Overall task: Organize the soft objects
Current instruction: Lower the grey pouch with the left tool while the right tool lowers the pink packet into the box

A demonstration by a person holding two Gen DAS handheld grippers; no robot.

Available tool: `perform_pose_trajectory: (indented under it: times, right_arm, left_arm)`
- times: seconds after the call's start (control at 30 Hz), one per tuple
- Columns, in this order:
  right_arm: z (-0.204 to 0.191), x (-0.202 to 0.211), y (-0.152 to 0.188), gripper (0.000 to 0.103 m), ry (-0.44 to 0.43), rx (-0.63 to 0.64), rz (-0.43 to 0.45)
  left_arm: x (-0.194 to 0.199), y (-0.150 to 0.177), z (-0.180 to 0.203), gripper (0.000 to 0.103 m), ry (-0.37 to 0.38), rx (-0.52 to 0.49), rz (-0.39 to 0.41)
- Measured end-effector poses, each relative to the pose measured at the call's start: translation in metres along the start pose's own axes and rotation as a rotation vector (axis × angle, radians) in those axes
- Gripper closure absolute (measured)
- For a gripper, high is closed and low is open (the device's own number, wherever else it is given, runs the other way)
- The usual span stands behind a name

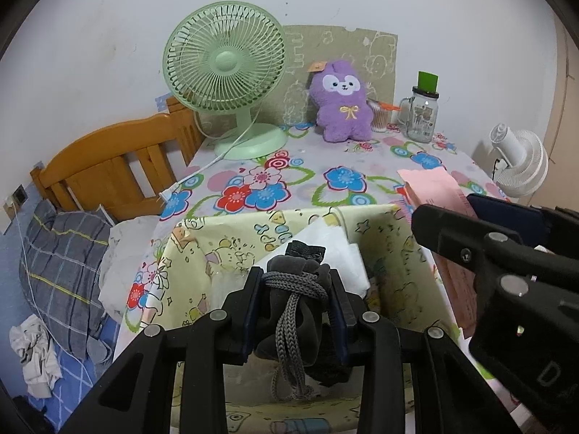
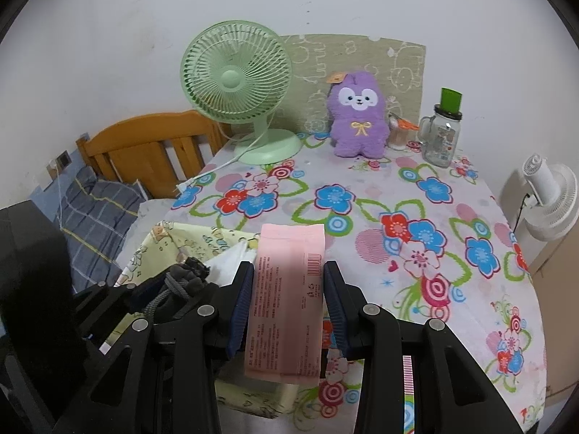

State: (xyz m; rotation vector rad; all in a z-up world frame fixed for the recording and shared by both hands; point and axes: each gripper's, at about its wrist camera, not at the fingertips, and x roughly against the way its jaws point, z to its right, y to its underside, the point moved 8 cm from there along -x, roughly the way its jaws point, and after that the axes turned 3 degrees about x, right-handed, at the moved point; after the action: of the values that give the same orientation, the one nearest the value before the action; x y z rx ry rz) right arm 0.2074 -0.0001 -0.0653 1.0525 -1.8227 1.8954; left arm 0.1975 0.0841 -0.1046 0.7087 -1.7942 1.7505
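Observation:
My left gripper is shut on a dark grey drawstring pouch and holds it over the open yellow cartoon-print box at the table's near edge. White packets lie inside the box. My right gripper is shut on a pink soft pack with printed text and a barcode, held just right of the box. The pouch also shows in the right wrist view. A purple plush toy stands at the back of the table.
The table has a flowered cloth. A green fan with a white cord, a glass jar with a green lid and a small cup stand at the back. A wooden bed with pillow is left; a white fan is right.

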Motion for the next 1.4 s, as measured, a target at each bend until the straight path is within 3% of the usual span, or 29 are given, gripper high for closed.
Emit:
perform_pose_trajectory:
  times: [0.37, 0.47, 0.53, 0.9, 1.07, 1.4]
  right_arm:
    - [-0.017, -0.016, 0.005, 0.061, -0.026, 0.011, -0.023]
    - [-0.023, -0.021, 0.007, 0.061, -0.036, 0.022, -0.033]
    - [-0.027, -0.025, 0.008, 0.061, -0.042, 0.027, -0.042]
    - [-0.044, -0.042, 0.019, 0.059, -0.09, 0.054, -0.098]
    - [-0.043, -0.047, 0.025, 0.034, -0.081, 0.059, -0.116]
    - [-0.034, -0.03, 0.026, 0.028, -0.046, 0.069, -0.088]
  left_arm:
    - [-0.017, 0.013, -0.022, 0.063, -0.032, 0.027, -0.041]
    - [-0.019, 0.013, -0.028, 0.053, -0.039, 0.048, -0.048]
    - [-0.018, 0.014, -0.03, 0.04, -0.038, 0.046, -0.044]
    - [-0.018, 0.022, -0.043, 0.025, -0.06, 0.045, -0.053]
    - [-0.014, 0.024, -0.044, 0.022, -0.047, 0.05, -0.051]
    - [-0.002, 0.021, -0.034, 0.014, -0.039, 0.042, -0.028]
